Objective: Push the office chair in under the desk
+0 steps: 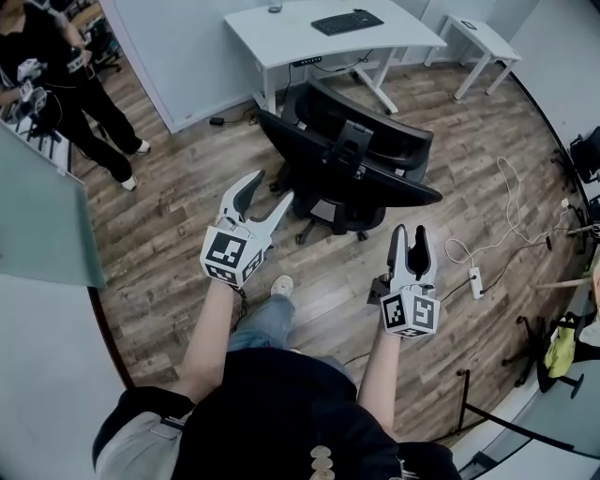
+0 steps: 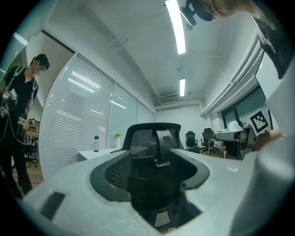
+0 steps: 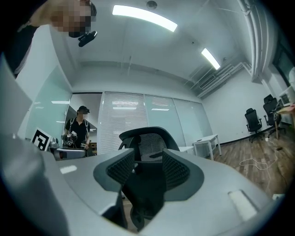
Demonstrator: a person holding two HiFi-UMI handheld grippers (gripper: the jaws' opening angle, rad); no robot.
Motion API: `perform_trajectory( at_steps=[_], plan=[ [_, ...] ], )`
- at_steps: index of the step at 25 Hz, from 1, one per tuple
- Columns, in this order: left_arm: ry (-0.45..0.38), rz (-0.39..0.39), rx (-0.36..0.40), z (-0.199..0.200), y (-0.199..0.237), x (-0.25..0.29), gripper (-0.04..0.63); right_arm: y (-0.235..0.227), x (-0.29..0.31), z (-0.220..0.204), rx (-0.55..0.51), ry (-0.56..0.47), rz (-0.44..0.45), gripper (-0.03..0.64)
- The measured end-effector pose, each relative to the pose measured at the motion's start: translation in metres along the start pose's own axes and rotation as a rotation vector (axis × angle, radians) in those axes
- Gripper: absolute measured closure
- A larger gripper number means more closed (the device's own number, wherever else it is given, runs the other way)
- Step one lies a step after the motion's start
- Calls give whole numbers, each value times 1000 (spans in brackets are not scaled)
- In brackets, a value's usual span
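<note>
Evidently the push is not yet beginning: the black mesh-backed office chair (image 1: 352,159) is standing out on the wood-plank floor (image 1: 178,234), just on the near side of the white rectangular worktop (image 1: 281,37), with its backrest turned toward the person and its seat not under the worktop. That orientation is presenting the broad backrest as the natural surface to press against. A black keyboard (image 1: 347,22) is lying on the far part of the worktop.

The left claw (image 1: 269,190) is hanging near the chair's left edge with its jaws spread wide and nothing between them. The right claw (image 1: 409,232) is hovering to the near right of the chair, its jaws also parted and empty. Each gripper view is framing the chair's backrest and headrest through the gap between the jaws, apart from them, so both tools appear to be aiming at the backrest, probably to bear on it from two sides and keep the chair rolling straight.

A white power strip with its cable (image 1: 475,281) is lying on the floor at the right, clear of the chair's likely path. A person in dark clothes (image 1: 66,84) is standing at the far left, well apart.
</note>
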State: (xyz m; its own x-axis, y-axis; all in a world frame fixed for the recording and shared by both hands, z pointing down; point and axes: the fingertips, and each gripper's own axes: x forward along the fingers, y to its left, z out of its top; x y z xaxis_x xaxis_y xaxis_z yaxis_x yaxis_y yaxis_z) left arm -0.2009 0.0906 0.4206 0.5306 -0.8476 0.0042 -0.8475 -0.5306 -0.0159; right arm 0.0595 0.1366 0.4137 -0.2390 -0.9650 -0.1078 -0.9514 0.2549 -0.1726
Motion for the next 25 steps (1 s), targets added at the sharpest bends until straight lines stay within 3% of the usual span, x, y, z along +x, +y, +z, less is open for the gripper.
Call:
perform_trajectory(
  at_steps=[11, 19, 25],
  plan=[
    [20, -110, 27, 9, 56, 97, 347, -21, 94, 10, -22, -9, -82, 437],
    [49, -181, 51, 5, 64, 132, 347, -43, 113, 13, -39, -7, -138, 437],
    [75, -185, 60, 5, 65, 148, 347, -55, 120, 12, -66, 41, -127, 437]
  ],
)
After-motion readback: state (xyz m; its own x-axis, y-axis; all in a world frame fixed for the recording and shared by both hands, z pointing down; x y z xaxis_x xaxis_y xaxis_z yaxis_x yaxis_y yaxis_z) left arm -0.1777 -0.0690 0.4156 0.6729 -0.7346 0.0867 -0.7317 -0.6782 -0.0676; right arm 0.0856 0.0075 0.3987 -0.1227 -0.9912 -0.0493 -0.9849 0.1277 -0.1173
